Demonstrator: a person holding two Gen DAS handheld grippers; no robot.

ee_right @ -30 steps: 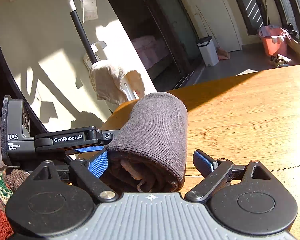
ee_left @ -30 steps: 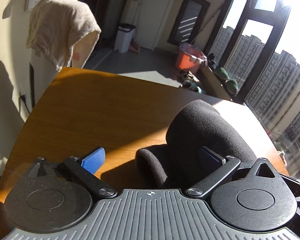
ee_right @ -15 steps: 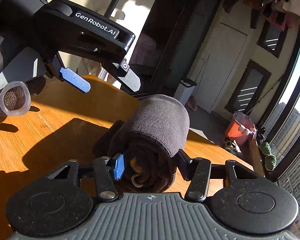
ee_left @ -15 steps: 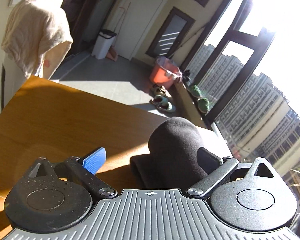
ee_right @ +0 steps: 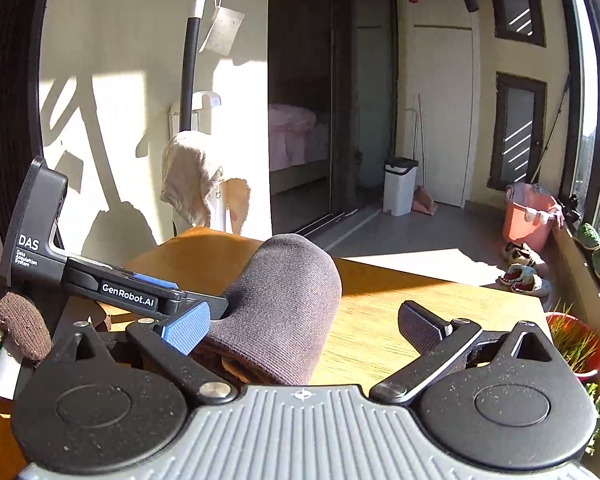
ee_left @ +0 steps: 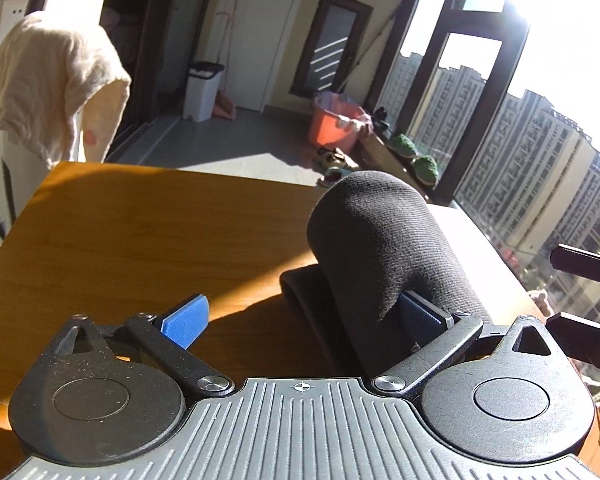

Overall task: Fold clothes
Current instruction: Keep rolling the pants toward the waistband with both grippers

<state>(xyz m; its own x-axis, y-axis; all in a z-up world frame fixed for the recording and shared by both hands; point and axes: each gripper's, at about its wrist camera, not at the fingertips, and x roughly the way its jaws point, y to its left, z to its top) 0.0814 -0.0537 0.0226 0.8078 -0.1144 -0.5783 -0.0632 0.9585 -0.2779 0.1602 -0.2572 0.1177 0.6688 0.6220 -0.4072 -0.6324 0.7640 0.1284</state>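
A dark brown garment, rolled into a thick tube, lies on the wooden table. My left gripper is open wide: its right finger is tucked under the roll's outer layer and its left blue pad stands free over the wood. In the right wrist view the same roll lies between the spread fingers of my open right gripper. Its left pad sits against the roll's side, while its right finger is well apart. The left gripper reaches in from the left.
A cream towel hangs on a stand beyond the table's far left corner. On the floor behind are a white bin and an orange bucket. A red plant pot stands past the table's right edge. A knitted sleeve shows at left.
My right gripper, half a second ago shut around the roll's end, has opened wide. The left gripper stays open with one finger in the fold.
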